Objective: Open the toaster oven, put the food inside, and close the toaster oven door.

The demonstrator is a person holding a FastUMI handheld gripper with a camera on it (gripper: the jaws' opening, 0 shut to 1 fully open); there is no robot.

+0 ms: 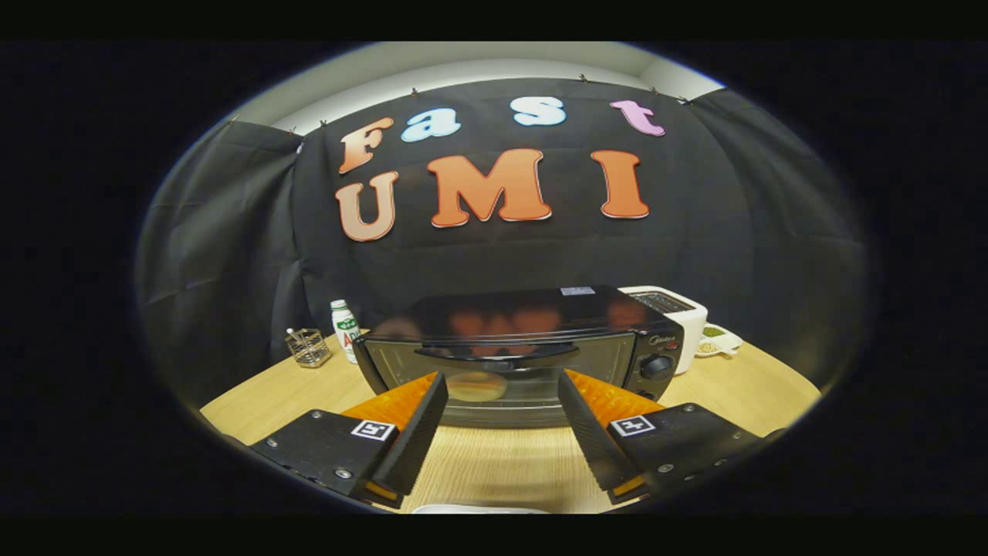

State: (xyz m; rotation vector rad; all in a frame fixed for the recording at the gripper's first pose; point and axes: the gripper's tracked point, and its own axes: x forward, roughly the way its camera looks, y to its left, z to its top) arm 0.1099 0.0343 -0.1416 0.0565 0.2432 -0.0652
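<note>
A black toaster oven (525, 351) stands on the wooden table (494, 463), straight ahead of my fingers. Its glass door (502, 378) looks shut, with the dark handle (498, 354) across the top of the door. A round pale bun-like food item (476, 385) shows through the glass, inside the oven. Two control knobs (656, 367) sit on the oven's right panel. My gripper (502, 382) is open, its orange-and-black fingers (417, 421) spread wide with nothing between them, tips a short way in front of the door.
A white toaster (679, 313) stands right of the oven, with a small white dish (718, 340) beside it. Left of the oven are a small bottle (345, 328) and a clear glass holder (309, 347). A white rim (478, 510) shows at the table's near edge.
</note>
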